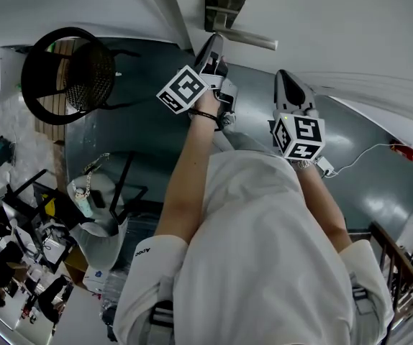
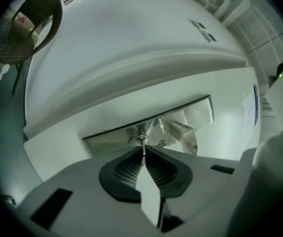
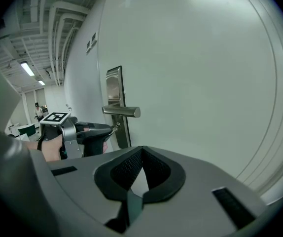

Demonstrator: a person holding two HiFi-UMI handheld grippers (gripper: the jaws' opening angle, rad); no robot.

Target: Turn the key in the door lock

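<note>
Left gripper (image 2: 143, 153) pinched tight on key (image 2: 142, 143). Key sticks out of metal lock plate (image 2: 200, 115), just under door handle (image 3: 122, 111). Plate close to door (image 3: 205, 83) edge. Right gripper (image 3: 140, 154) closed, holds nothing, clear of handle, bare door ahead. Chair (image 1: 68, 74) well apart, left side.

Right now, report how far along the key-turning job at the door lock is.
Done: the key sits in the lock plate below the door handle. In hand: the left gripper is closed on the key, while the right gripper is shut, empty and clear of the door. Left: the turn itself. I cannot tell whether it has begun.
</note>
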